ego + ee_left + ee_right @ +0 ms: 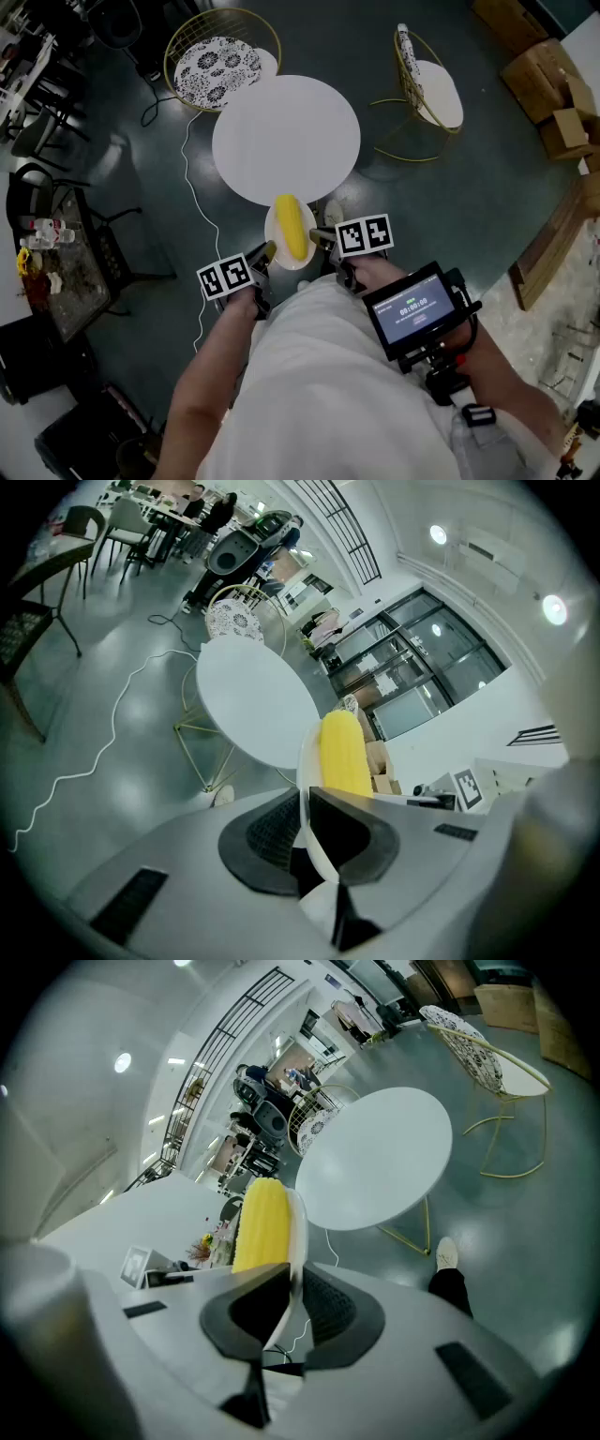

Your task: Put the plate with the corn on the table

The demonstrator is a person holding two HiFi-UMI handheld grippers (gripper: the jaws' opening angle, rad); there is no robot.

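you're in a big open office-like hall: polished grey floor [450,197], round white table [286,139], gold wire chairs [222,58], glass partitions [441,672], cardboard boxes [548,70].

White plate [271,236], yellow corn [292,228] lengthwise on it, beside round white table [286,139]

patterned-seat wire chair [217,66], white-seat wire chair [435,91], trailing white cable [188,175], cardboard boxes [536,67] at right

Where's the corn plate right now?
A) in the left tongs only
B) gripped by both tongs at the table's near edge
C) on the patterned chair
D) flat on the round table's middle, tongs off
B: left tongs and right tongs each clamp a rim of the plate, corn on it.
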